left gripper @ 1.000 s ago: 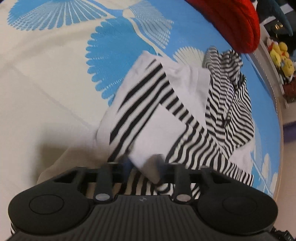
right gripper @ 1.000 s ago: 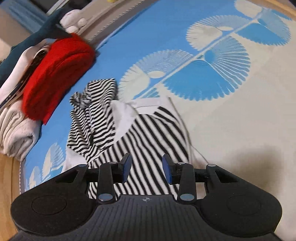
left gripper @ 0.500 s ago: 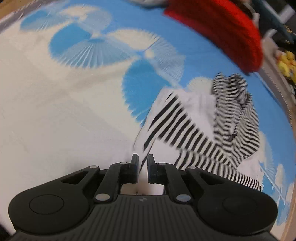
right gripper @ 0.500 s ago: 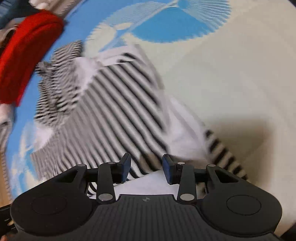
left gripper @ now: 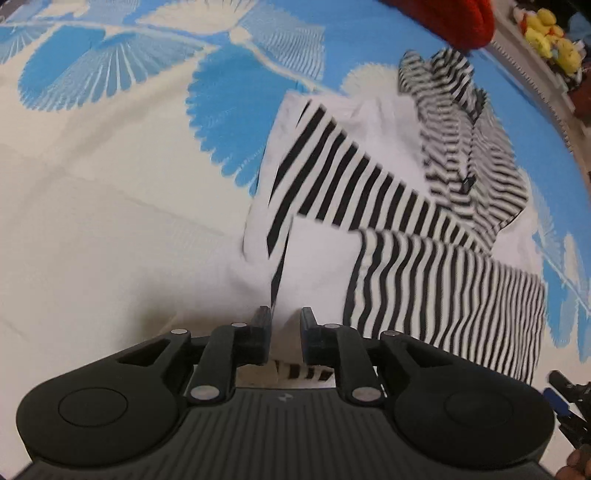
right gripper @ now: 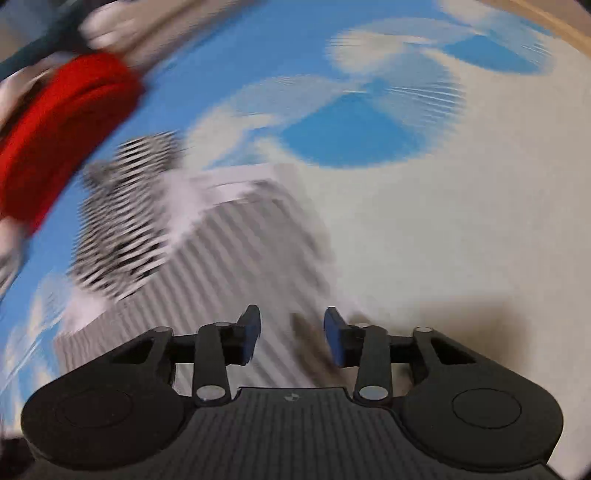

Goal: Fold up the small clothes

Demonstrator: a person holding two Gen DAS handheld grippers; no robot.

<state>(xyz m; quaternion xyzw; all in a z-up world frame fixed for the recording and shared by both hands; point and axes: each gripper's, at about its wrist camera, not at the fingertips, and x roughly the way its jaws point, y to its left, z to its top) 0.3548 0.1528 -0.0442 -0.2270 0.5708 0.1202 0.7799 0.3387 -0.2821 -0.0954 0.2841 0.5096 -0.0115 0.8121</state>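
Since half a second ago, the fingers of the left gripper (left gripper: 284, 325) have been parted from a near-closed pinch to a narrow gap, with white cloth seen between them; whether the cloth is gripped or merely lies beneath cannot be told. The right gripper (right gripper: 291, 332) has been swung away, so that its view is heavily smeared and the garment is seen farther off than before.

The black-and-white striped small garment with white panels (left gripper: 373, 206) is spread on the blue-and-cream fan-patterned bed cover (left gripper: 110, 177). A broad-striped band is laid diagonally across a white panel, a finer-striped panel is stretched out to the right, and a crumpled, narrow-striped part is bunched at the far end, near a red knitted cloth (left gripper: 458, 18). Its near white edge reaches the left fingers.

In the right wrist view the garment (right gripper: 207, 251) is shown as a grey blur, possibly touching the space between the blue-padded fingers, which are held moderately apart with nothing clamped. The red cloth (right gripper: 62, 129) is seen at the left. Yellow soft toys (left gripper: 550, 33) are ranged beyond the bed's edge.
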